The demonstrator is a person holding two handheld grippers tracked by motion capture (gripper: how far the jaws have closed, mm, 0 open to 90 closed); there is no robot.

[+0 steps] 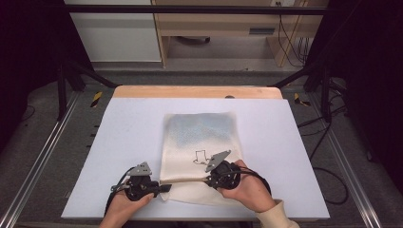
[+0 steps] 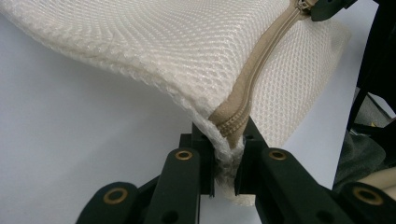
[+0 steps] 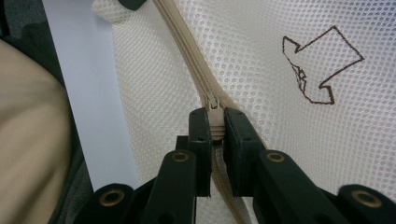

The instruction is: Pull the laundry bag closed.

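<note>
Mesh bag (image 1: 199, 142) lies flat on the white counter (image 1: 128, 128), near edge toward the person, its tan zipper (image 1: 187, 180) running along that near edge between the two hands. Left claw (image 1: 164, 188) is clamped on the bag's corner at the zipper's end, holding it down as an anchor. Right claw (image 1: 209, 179) is pinched on the zipper pull.

Progress: looks like an early-to-middle point of working the zipper. Both grips are set, so the setup is done. Pull sits partway along the track, well apart from the left claw; the stretch between the two claws reads as closed teeth. Can't tell the state of the track behind the right claw, as the jaws hide it, so the direction of travel is a guess. Left to do: slide the pull along the remaining track while the corner stays pinned.

View differences: high view gives the layout, meaning bag placement, both hands, a cream sleeve (image 1: 278, 216) and a small outline print (image 1: 200, 156) on the bag. Left gripper view adds the corner grip itself: mesh edge and zipper (image 2: 243, 100) end squeezed between the jaws, bag corner lifted slightly off the counter. Right gripper view adds the zipper pull (image 3: 213, 109) caught between the jaw tips, plus the print (image 3: 317, 65) up close.
</note>
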